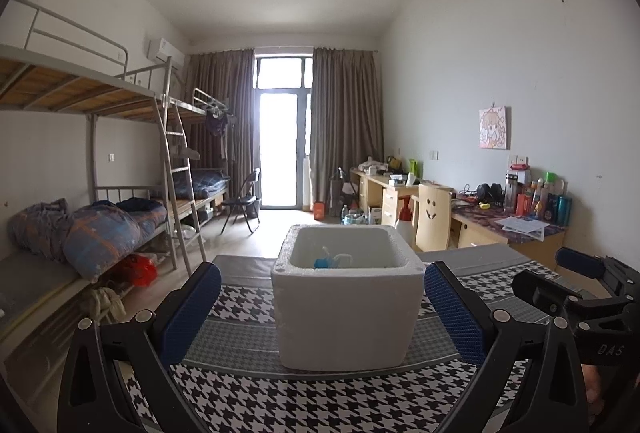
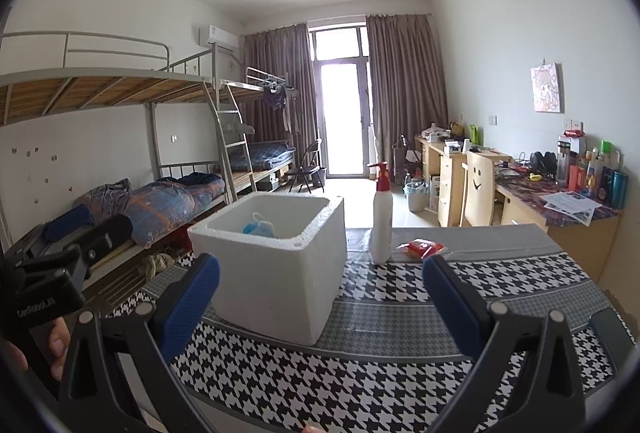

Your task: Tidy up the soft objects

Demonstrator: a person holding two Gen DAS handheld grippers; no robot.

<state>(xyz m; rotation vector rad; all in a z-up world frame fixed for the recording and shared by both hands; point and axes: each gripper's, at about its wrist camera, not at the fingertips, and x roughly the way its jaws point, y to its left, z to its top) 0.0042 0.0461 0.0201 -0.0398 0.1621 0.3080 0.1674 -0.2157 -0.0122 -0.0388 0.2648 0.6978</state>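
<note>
A white foam box (image 1: 347, 307) stands on the houndstooth cloth (image 1: 280, 401) straight ahead of my left gripper (image 1: 322, 307), which is open with nothing between its blue pads. Inside the box lies a blue soft item (image 1: 323, 262). In the right wrist view the same foam box (image 2: 276, 265) sits left of centre with the blue soft item (image 2: 258, 227) in it. My right gripper (image 2: 320, 293) is open and empty. A red packet (image 2: 422, 248) lies on the cloth beyond it, beside a white pump bottle (image 2: 382, 217).
Bunk beds (image 1: 100, 217) with bedding run along the left wall. Desks (image 2: 560, 205) with bottles and papers line the right wall, with a smiley-face chair (image 2: 478, 189). A hand (image 2: 56, 349) holds the other gripper at the left edge.
</note>
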